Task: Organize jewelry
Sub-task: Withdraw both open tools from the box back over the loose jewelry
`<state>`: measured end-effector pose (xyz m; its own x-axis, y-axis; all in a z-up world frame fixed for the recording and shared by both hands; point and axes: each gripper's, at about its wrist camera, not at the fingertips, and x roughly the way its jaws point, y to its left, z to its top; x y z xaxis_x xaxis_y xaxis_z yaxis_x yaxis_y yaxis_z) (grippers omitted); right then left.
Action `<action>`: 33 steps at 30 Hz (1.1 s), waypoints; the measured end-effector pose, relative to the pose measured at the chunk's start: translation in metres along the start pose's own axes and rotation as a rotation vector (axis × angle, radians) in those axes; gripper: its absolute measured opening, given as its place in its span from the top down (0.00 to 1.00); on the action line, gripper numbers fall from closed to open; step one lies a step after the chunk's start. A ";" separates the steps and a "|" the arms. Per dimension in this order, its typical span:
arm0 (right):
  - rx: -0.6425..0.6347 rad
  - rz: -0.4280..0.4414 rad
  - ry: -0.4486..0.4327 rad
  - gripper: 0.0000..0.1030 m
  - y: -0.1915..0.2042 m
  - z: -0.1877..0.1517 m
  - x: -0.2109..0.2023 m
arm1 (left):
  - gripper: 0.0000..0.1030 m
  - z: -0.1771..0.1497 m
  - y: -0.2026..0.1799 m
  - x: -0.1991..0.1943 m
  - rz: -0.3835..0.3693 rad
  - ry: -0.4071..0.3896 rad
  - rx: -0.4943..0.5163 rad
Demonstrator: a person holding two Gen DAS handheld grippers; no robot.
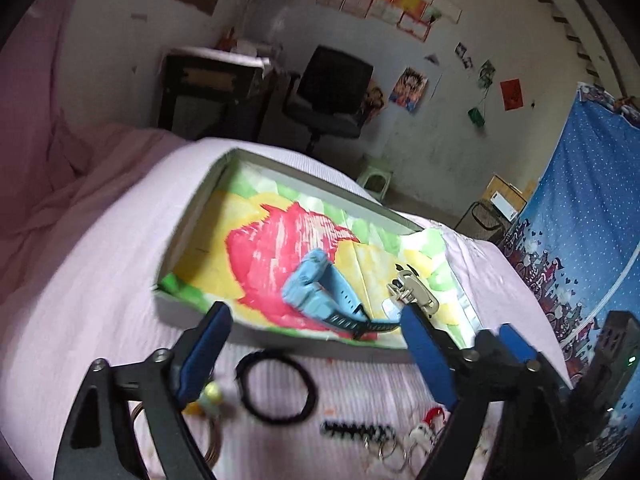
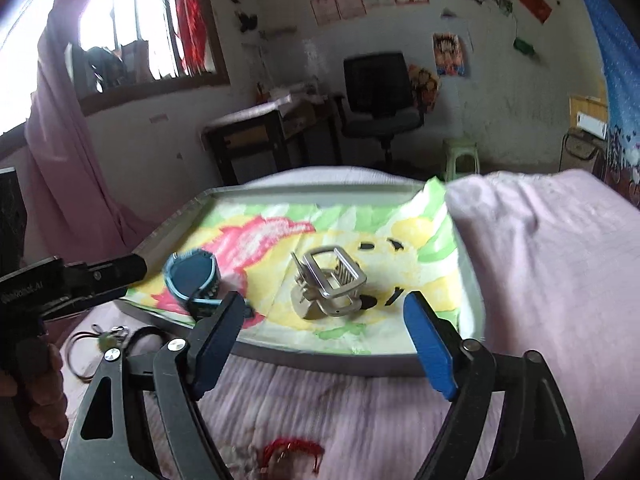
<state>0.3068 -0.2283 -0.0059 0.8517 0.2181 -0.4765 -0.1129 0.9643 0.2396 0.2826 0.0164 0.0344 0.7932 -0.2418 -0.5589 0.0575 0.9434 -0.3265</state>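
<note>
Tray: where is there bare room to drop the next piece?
The tray is free at its far end, beyond the blue watch and silver hair clip. The near edge is crowded by both. On the bedspread, the black hair tie and keyrings crowd the near strip.
</note>
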 end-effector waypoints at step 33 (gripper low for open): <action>-0.174 -0.011 -0.063 0.01 0.028 -0.066 -0.125 | 0.00 -0.096 0.014 -0.115 0.134 -0.223 0.180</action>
<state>0.1629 -0.2188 0.0045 0.8832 0.2030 -0.4227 -0.1858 0.9792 0.0821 0.1337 0.0358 0.0211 0.9132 -0.0757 -0.4004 0.0340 0.9933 -0.1102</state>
